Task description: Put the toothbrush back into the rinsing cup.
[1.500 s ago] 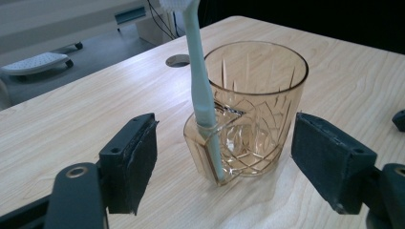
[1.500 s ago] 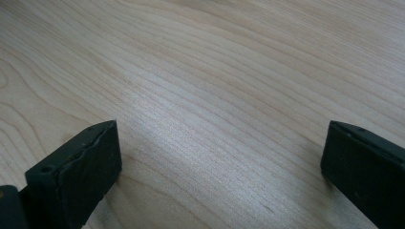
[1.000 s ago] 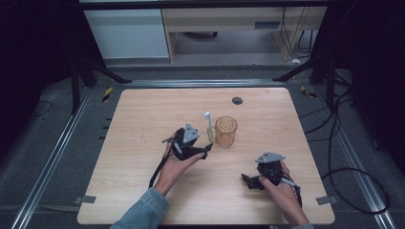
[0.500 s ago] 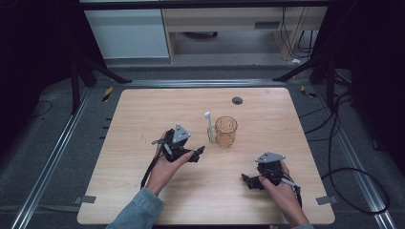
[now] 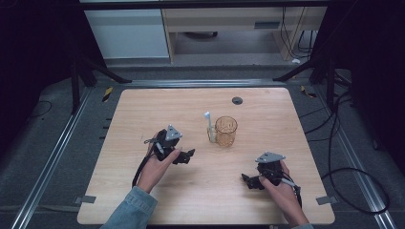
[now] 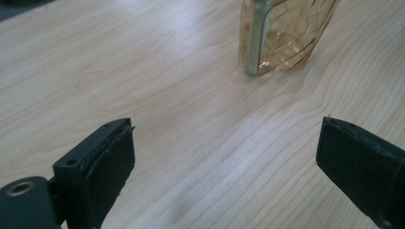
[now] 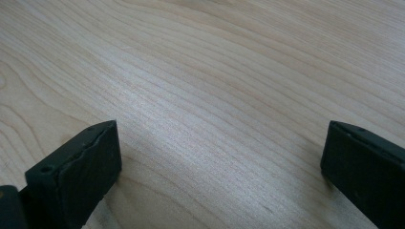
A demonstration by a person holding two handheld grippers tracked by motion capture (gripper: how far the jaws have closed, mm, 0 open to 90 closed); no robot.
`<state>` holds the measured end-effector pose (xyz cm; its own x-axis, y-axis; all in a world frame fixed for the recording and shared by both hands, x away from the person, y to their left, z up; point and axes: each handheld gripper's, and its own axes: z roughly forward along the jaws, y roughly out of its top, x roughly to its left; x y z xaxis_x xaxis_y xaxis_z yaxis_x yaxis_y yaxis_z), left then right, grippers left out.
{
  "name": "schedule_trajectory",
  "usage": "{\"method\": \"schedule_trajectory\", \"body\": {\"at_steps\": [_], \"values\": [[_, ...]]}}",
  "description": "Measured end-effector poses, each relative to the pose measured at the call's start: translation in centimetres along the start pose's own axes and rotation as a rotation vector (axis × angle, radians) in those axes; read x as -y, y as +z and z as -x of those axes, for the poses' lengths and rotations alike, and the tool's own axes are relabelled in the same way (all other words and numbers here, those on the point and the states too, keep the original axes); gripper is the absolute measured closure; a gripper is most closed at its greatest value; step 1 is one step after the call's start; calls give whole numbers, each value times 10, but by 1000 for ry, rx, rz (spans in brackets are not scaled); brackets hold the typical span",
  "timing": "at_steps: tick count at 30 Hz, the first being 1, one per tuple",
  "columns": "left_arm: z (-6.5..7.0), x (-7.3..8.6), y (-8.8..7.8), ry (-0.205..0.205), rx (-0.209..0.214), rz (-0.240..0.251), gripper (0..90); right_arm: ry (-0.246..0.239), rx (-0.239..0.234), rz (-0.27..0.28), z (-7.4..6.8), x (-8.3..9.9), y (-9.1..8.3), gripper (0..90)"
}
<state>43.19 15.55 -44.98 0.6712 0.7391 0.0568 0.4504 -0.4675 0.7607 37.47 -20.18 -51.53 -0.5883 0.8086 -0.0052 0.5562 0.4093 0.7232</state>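
Note:
An amber glass cup [image 5: 225, 131] stands near the middle of the wooden table [image 5: 143, 109]. A white toothbrush-like stick [image 5: 208, 126] leans upright against its left side. My left gripper [image 5: 189, 155] hovers to the left of the cup and a little nearer the person. It is open and its jaws have just been opening, with nothing between them. In the left gripper view my left gripper [image 6: 224, 157] looks over bare wood, with the cup [image 6: 286, 33] and the stick [image 6: 252, 43] ahead of it. My right gripper [image 5: 247, 181] rests near the front right, and in the right gripper view my right gripper [image 7: 219, 157] stands open over bare wood.
A small dark round disc [image 5: 237, 100] lies on the table behind the cup. Black frame legs and cables stand on the floor around the table. A pale cabinet [image 5: 133, 33] is beyond the far edge.
My left gripper has drawn back from the stick and cup, moving left and toward the person. The stick stays leaning on the cup. The right gripper has not moved.

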Motion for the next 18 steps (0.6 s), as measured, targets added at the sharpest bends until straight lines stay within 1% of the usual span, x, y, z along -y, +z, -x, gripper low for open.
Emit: {"method": "schedule_trajectory", "body": {"at_steps": [1,2,3,5,8,9,10,12,13,14,15,16,18], "values": [[-3,2,0,-6,-3,-12,53,1,-1,0,0,0,0,4],[-8,4,-1,-10,-5,-37,53,0,0,0,0,0,0,4],[-8,4,-1,-10,-5,-37,53,0,0,0,0,0,0,4],[-15,8,-1,-25,-22,-57,53,-1,1,0,0,0,0,4],[-25,13,-1,-49,-37,-75,51,0,-1,0,0,0,0,4],[-27,14,-1,-56,-47,-80,37,1,-1,0,0,0,0,4],[-33,16,-2,-72,-70,-90,30,0,0,0,0,0,0,4],[-42,20,-4,-97,-90,-100,35,0,1,0,0,0,0,4],[-51,24,-7,-114,-103,-108,36,0,0,0,0,0,0,4],[-51,24,-7,-114,-103,-108,36,0,0,0,0,0,0,4],[-63,30,-10,-141,-127,-110,37,0,1,0,0,0,0,4],[-63,30,-10,-141,-127,-110,39,0,1,0,0,0,0,4],[-72,34,-12,-171,-135,-107,42,1,-1,0,0,0,0,4]]}}
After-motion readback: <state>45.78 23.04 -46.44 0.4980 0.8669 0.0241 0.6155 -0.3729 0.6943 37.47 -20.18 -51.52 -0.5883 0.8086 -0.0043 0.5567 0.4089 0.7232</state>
